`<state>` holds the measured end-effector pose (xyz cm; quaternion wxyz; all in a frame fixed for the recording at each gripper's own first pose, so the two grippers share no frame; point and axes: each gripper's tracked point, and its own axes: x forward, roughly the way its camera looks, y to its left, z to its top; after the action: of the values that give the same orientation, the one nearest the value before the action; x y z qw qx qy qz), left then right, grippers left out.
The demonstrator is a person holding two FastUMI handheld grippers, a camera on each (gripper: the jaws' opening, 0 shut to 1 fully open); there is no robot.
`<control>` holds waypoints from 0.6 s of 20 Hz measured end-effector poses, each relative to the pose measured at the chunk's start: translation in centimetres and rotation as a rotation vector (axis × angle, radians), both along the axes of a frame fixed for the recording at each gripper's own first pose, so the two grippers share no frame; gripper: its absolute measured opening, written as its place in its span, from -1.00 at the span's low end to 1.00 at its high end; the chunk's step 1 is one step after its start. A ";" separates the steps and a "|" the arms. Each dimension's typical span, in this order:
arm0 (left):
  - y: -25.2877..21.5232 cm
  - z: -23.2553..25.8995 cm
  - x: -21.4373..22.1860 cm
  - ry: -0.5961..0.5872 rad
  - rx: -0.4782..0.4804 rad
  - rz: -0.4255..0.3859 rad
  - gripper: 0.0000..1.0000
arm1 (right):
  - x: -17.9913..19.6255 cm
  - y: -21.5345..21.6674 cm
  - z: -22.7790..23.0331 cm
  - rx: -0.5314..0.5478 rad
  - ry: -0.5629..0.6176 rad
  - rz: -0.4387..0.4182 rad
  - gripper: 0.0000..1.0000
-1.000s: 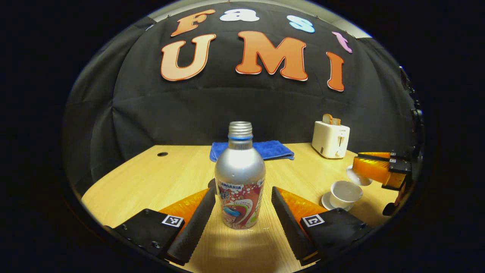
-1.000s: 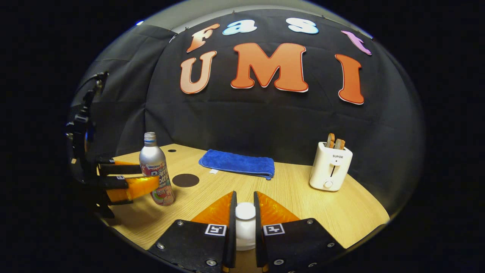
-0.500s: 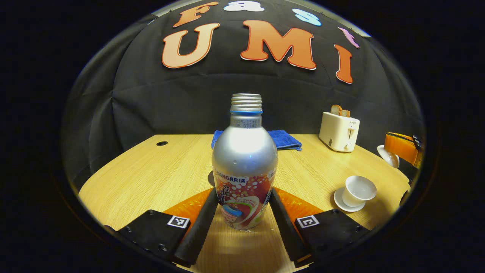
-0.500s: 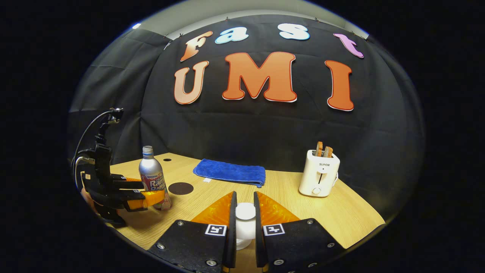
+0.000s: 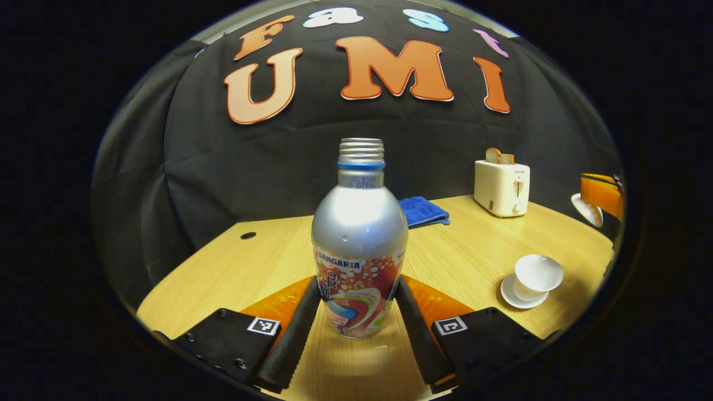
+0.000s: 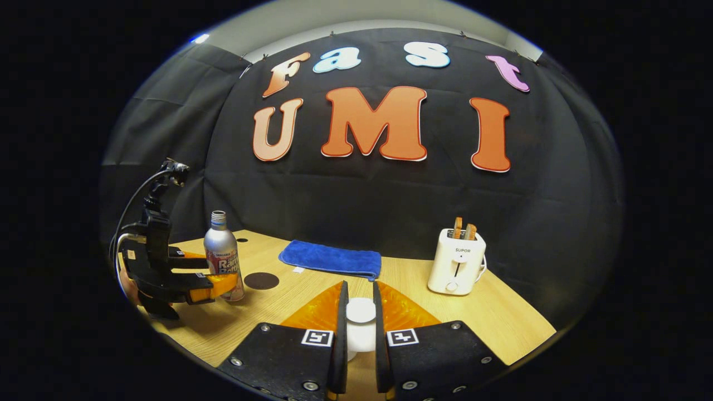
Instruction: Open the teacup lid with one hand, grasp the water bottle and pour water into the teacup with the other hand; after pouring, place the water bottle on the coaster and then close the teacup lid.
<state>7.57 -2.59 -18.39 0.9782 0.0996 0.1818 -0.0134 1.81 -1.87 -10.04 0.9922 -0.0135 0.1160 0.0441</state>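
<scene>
The water bottle is clamped between the left gripper fingers for pouring, while the lid is pinched clear in the right gripper.

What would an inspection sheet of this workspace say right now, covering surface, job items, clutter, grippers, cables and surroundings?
Surface: wooden table, round hole near its far corner.
Job's things: water bottle upright, uncapped; teacup open on its saucer; lid lifted; dark coaster bare.
Clutter: blue towel; toaster holding toast.
Grippers: left gripper shut on bottle; right gripper shut on lid.
Cables: one loops above the left gripper's body.
Surroundings: black cloth wall.
</scene>
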 end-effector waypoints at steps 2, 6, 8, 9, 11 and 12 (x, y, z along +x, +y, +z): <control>0.0 0.3 0.0 -0.004 0.058 -0.018 0.70 | -0.2 -0.8 0.1 0.007 -0.004 -0.014 -0.58; -0.2 0.5 -0.3 0.000 0.201 -0.069 0.69 | -0.6 -2.1 0.4 0.022 -0.008 -0.050 -0.58; -0.1 0.3 -0.3 0.001 0.287 -0.088 0.70 | -0.9 -2.8 0.4 0.033 -0.007 -0.060 -0.58; -0.2 0.1 -0.3 0.004 0.326 -0.100 0.70 | -1.1 -3.1 0.2 0.036 -0.005 -0.062 -0.58; -0.5 0.1 -0.5 0.004 0.405 -0.126 0.71 | -1.6 -3.9 -0.3 0.033 0.000 -0.069 -0.58; -0.8 0.1 -0.4 0.003 0.441 -0.139 0.70 | -1.6 -4.1 -0.2 0.035 -0.001 -0.072 -0.58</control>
<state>7.13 -3.38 -18.28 0.9291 0.3234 0.1745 -0.0406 0.16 -6.00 -10.21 0.9933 0.0081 0.1148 0.0104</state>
